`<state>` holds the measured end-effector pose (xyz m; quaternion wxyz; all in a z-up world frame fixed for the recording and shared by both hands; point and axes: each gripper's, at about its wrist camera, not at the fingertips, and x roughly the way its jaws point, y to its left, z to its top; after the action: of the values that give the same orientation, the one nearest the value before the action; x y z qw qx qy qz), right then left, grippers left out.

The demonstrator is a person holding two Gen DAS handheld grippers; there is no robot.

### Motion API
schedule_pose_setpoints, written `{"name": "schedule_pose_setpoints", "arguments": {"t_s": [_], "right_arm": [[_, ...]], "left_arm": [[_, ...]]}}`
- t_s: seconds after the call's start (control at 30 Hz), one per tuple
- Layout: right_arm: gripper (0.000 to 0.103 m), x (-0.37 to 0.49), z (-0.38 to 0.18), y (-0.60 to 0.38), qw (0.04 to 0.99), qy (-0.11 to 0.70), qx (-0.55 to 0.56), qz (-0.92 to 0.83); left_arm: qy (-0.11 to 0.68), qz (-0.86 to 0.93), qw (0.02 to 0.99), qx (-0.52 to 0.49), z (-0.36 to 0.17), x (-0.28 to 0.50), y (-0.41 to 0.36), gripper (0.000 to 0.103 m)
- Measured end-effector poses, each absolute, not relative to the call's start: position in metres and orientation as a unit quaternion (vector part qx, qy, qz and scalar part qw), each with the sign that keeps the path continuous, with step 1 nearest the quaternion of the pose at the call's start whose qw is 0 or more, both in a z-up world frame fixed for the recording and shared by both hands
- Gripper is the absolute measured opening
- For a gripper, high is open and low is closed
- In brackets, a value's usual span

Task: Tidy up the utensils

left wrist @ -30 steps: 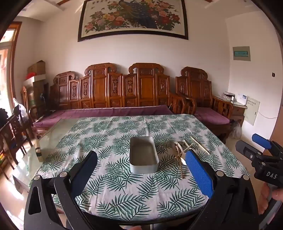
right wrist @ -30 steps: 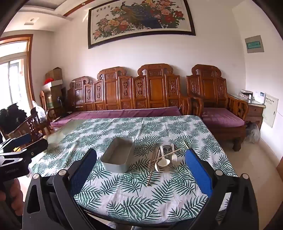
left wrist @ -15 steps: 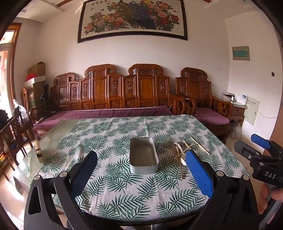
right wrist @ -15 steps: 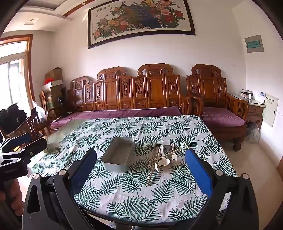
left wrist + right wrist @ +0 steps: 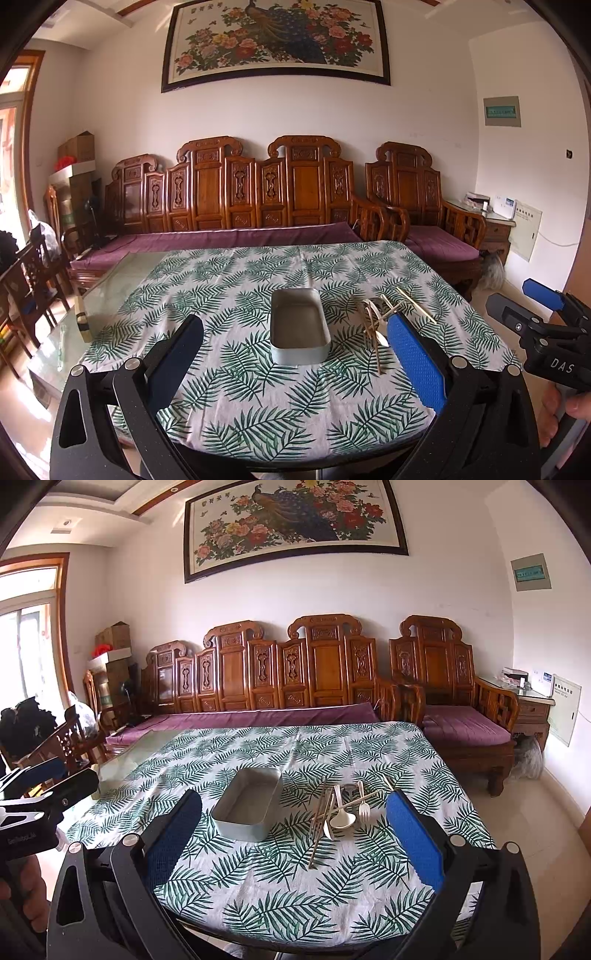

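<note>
Right gripper and left gripper: both wide, empty, above the table's near edge. Utensils lie heaped beside the tin; likely light, thin, slippery; pinch mid-handle.

A grey metal tray lies flat on the leaf-pattern cloth, ahead of the right gripper and a little nearer its left finger. It is rectangular with rounded corners and low walls, and its inside is bare. The utensils lie in a loose heap just beside the tray, ahead of the same gripper toward its right finger. There are pale chopsticks pointing toward the gripper, a white spoon with its bowl up, a small white fork, and a knife-like piece. Several pieces cross one another.
</note>
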<state>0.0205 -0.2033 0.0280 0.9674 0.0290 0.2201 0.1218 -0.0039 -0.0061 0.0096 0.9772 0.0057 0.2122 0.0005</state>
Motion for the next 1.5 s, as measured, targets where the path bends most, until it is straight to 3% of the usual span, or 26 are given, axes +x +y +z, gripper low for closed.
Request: {"name": "schedule_pose_setpoints", "arguments": {"t_s": [1.5], "right_arm": [[0.100, 0.020, 0.028, -0.204, 0.968, 0.219, 0.031, 0.122]], "left_arm": [[0.211, 0.005, 0.977, 0.007, 0.003, -0.004, -0.008, 0.097]]}}
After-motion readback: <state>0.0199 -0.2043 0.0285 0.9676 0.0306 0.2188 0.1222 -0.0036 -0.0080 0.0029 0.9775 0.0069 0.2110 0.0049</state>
